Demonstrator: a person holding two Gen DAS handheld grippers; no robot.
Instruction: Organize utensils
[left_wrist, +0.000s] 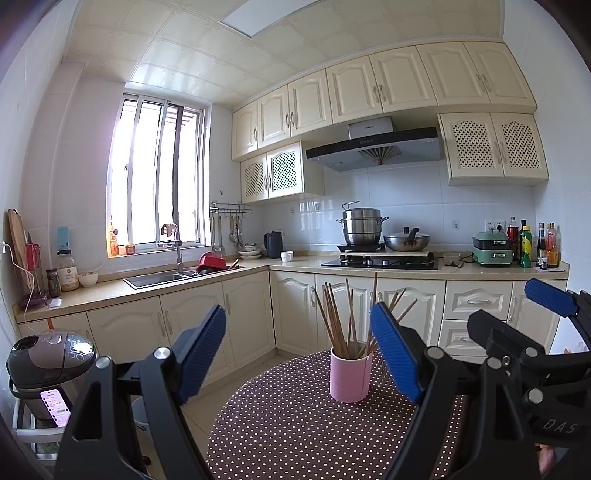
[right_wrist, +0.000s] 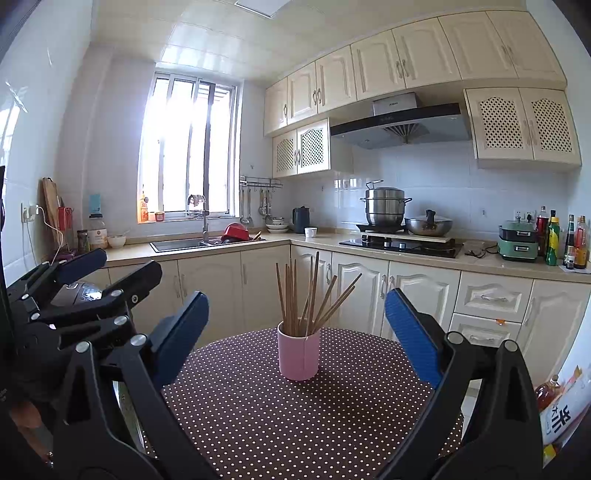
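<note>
A pink cup (left_wrist: 351, 376) (right_wrist: 298, 353) stands upright on a round table with a brown polka-dot cloth (left_wrist: 288, 424) (right_wrist: 280, 417). Several wooden chopsticks (left_wrist: 341, 321) (right_wrist: 306, 295) stand in it, fanned out. My left gripper (left_wrist: 299, 350) is open, its blue pads wide apart and nothing between them; the cup sits ahead of it, toward its right finger. My right gripper (right_wrist: 295, 332) is open too, with the cup centred ahead between its fingers, untouched. Each gripper shows at the edge of the other's view: the right gripper (left_wrist: 517, 325), the left gripper (right_wrist: 110, 273).
Cream kitchen cabinets and a counter run behind the table, with a sink (left_wrist: 162, 278), a hob with a steel pot (left_wrist: 362, 227) and a wok (left_wrist: 406, 242), and bottles (left_wrist: 532, 245). A rice cooker (left_wrist: 48, 358) stands at the left. A printed bag (right_wrist: 557, 413) is at the right.
</note>
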